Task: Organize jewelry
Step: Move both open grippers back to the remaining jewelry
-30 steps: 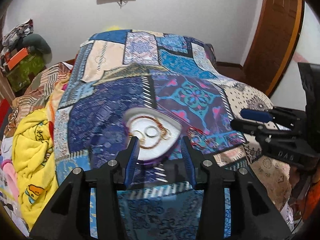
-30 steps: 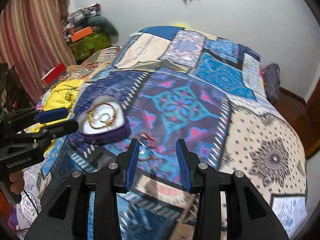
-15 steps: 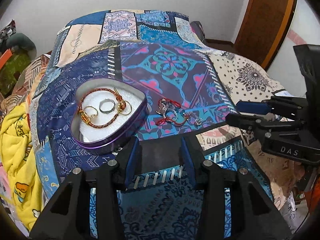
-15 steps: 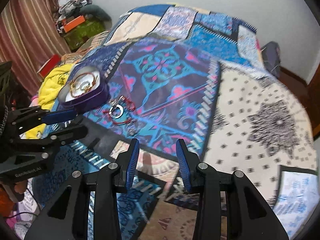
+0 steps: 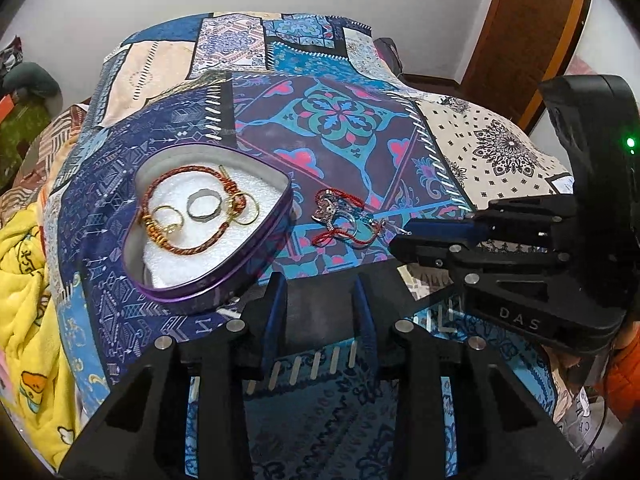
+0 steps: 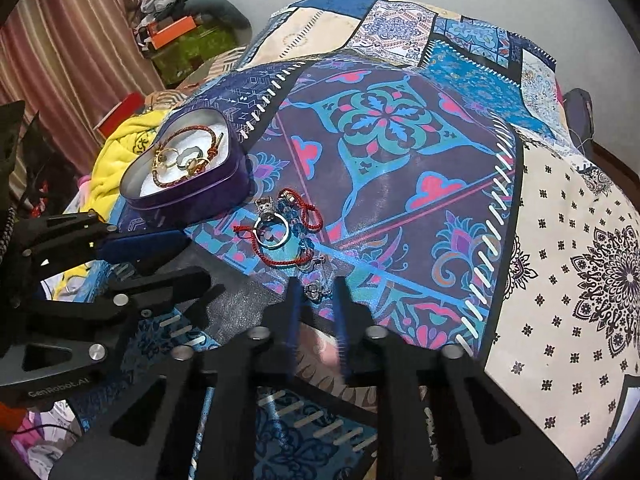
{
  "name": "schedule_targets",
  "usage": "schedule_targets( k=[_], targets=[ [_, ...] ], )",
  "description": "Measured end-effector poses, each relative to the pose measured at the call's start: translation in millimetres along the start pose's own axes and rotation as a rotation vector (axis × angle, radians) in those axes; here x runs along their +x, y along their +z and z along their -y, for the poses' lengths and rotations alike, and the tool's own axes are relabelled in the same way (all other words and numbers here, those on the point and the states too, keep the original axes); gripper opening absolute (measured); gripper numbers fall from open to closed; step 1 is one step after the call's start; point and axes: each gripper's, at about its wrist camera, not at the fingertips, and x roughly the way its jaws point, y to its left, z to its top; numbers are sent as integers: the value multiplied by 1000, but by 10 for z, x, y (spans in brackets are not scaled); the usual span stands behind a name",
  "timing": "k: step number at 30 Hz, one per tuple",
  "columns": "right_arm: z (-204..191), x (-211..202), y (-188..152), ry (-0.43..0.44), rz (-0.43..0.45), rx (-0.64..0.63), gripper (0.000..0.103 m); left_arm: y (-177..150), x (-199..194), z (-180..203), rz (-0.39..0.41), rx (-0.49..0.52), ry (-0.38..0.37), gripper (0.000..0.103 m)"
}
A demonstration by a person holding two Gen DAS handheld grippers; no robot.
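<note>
A purple heart-shaped tin [image 5: 208, 284] [image 6: 200, 196] sits on the patterned bedspread and holds a braided red-gold bracelet [image 5: 188, 248], a silver ring [image 5: 204, 209] and gold rings on white foam. Right of it lies a loose pile of jewelry [image 5: 346, 224] [image 6: 280, 228]: a red cord, a silver ring and small silver pieces. My left gripper [image 5: 320, 292] is open and empty just in front of the tin. My right gripper [image 6: 316, 292] is open, its tips at the near edge of the pile, around a small silver piece [image 6: 314, 290].
The patchwork bedspread [image 5: 340, 120] covers the whole bed. A yellow blanket [image 5: 24, 280] lies at the left edge. Clothes and boxes [image 6: 180, 32] are piled by the curtain. A wooden door [image 5: 532, 32] stands at the back right.
Both grippers have moved in closer to the bed; the right gripper has dropped to the jewelry pile and its fingers have narrowed. The left gripper stays open near the tin.
</note>
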Motion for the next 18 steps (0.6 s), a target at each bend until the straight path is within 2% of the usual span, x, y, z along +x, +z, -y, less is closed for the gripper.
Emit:
schedule_targets(
  k=[10, 18],
  targets=[
    [178, -179, -54, -15, 53, 59, 12, 102, 70, 52, -7, -12, -40, 34],
    [365, -381, -108, -52, 89, 104, 12, 249, 116, 34, 21, -61, -22, 34]
  ],
)
